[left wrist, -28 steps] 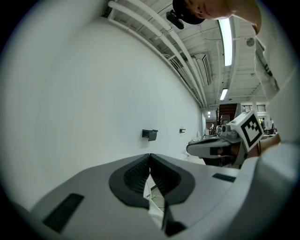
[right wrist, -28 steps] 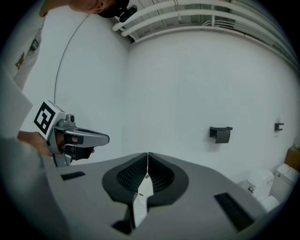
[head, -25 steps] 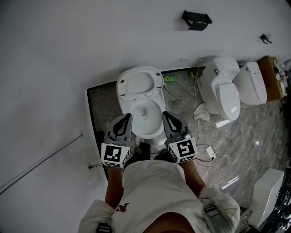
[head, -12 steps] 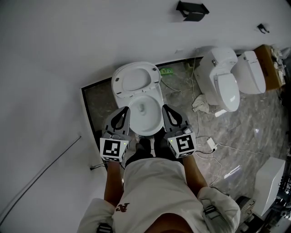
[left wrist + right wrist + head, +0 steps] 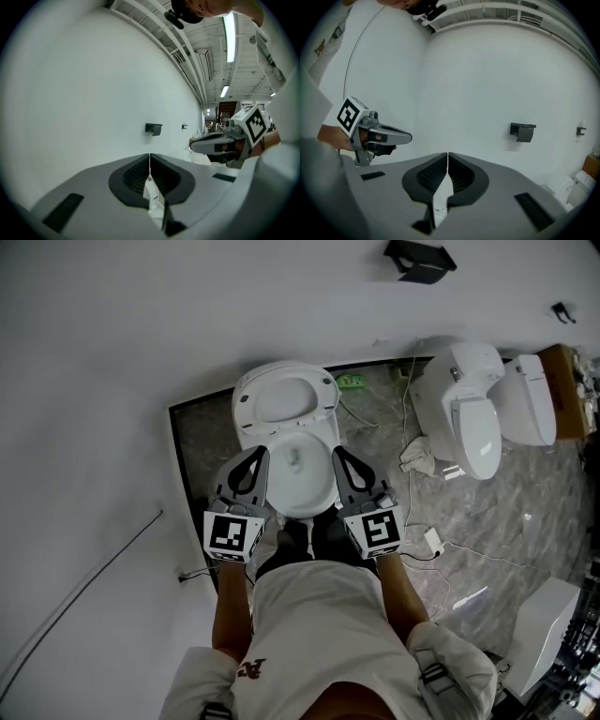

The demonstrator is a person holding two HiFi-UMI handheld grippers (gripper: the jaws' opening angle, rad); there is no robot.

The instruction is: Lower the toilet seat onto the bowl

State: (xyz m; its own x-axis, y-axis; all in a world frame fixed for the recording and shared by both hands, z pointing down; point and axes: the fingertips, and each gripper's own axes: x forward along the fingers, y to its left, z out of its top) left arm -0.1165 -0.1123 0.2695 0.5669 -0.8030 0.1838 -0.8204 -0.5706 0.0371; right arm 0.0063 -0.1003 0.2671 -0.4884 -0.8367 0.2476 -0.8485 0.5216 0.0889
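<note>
In the head view a white toilet stands against the wall, its seat (image 5: pixel 283 381) raised upright over the open bowl (image 5: pixel 300 506). My left gripper (image 5: pixel 256 454) hovers by the bowl's left rim and my right gripper (image 5: pixel 337 453) by its right rim; both are shut with nothing in them and point toward the wall. Neither touches the seat. The left gripper view shows its jaws (image 5: pixel 149 155) closed against the bare wall, with the right gripper (image 5: pixel 193 146) off to the side. In the right gripper view its jaws (image 5: pixel 447 153) are closed, and the left gripper (image 5: pixel 408 137) shows at the left.
A dark wall holder (image 5: pixel 419 261) hangs above. Two more white toilets (image 5: pixel 469 418) (image 5: pixel 528 413) stand to the right with a rag (image 5: pixel 417 457) and loose cables (image 5: pixel 450 554) on the marble floor. A cardboard box (image 5: pixel 567 390) and a white unit (image 5: pixel 539 634) sit further right.
The view has shifted a little; both grippers sit slightly higher beside the bowl. The seat stays raised and both grippers stay shut.
</note>
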